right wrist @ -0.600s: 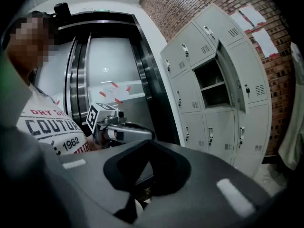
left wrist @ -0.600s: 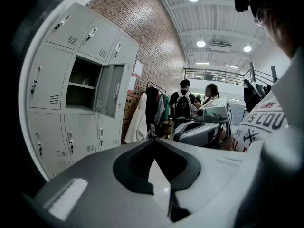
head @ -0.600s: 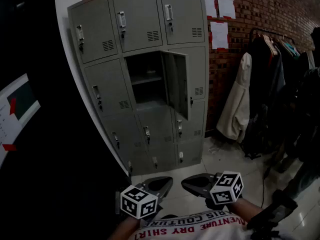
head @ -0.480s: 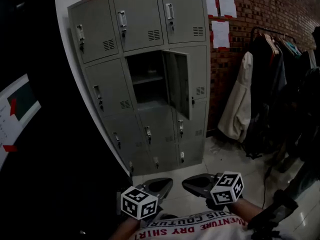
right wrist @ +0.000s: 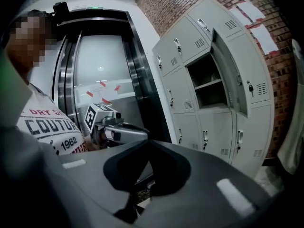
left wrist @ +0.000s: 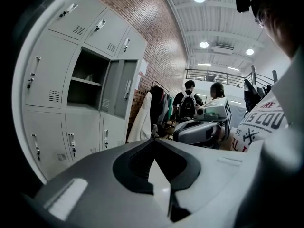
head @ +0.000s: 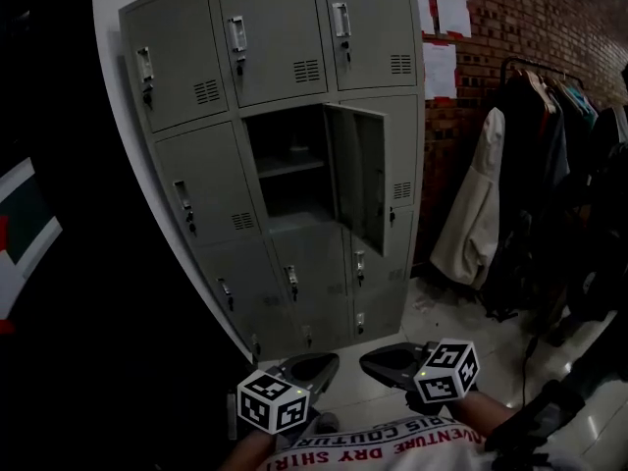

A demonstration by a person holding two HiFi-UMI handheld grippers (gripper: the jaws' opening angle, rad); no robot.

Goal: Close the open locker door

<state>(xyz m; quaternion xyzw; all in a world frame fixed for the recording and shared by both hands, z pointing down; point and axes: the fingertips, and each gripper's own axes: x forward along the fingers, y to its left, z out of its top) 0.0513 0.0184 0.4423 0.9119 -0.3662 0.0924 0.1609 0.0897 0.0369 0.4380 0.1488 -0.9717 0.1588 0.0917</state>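
A grey locker bank [head: 196, 57] stands ahead against a brick wall. The middle compartment [head: 289, 165] is open, and its door [head: 358, 175] is swung out to the right, edge toward me. My left gripper [head: 332, 359] and right gripper [head: 365, 359] are held low near my chest, well short of the lockers, tips pointing toward each other. Both are shut with nothing between the jaws. The left gripper view shows the open door [left wrist: 118, 87] beyond the closed tips [left wrist: 154, 139]. In the right gripper view the door [right wrist: 232, 80] is at the right, past the closed tips [right wrist: 148, 141].
A rack of coats and jackets [head: 535, 175] hangs right of the lockers, with papers [head: 442, 37] pinned to the brick wall. A dark wall [head: 59, 214] fills the left. Steel lift doors [right wrist: 99, 75] stand behind. Two people [left wrist: 190, 99] stand far off in the hall.
The lockers have grown larger and shifted slightly in the head view, so I have come a little closer. Both grippers stay low and shut in the same place.
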